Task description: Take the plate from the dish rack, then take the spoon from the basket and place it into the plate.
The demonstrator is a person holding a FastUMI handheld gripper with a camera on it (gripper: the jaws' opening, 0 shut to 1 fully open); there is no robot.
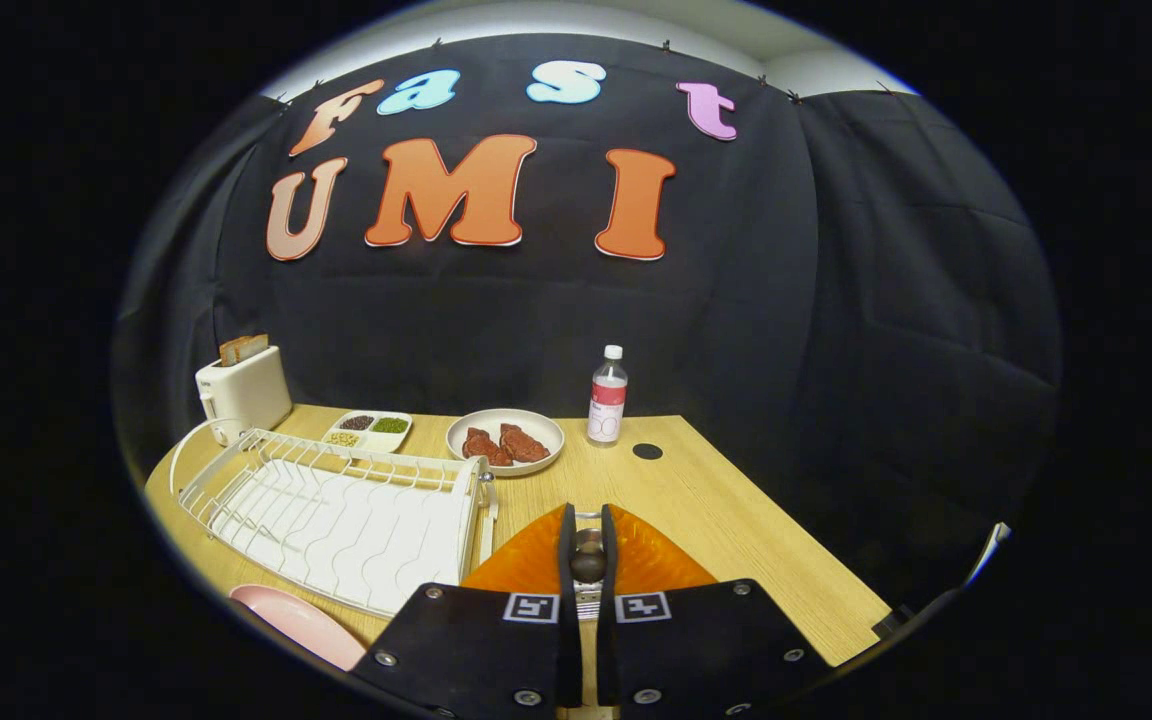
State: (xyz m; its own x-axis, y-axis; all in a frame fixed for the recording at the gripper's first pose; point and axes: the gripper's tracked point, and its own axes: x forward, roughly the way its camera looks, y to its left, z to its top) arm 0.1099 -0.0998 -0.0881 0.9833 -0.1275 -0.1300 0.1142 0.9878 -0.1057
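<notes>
My gripper [588, 520] is shut on a metal spoon [588, 566]; its rounded end shows in the narrow slit between the two fingers. Right behind the fingers is the orange ribbed basket [651, 560], spreading out to both sides of them. A pink plate [301, 622] lies flat on the wooden table to the left of the fingers, in front of the white wire dish rack [336, 510]. The rack has nothing in it. Part of the plate is hidden by the gripper body.
Beyond the rack stand a white toaster [241, 392] with bread in it, a small divided tray of beans [368, 430] and a beige dish with two pieces of meat [504, 440]. A clear bottle [607, 396] stands near the table's back edge, with a black grommet [647, 451] beside it.
</notes>
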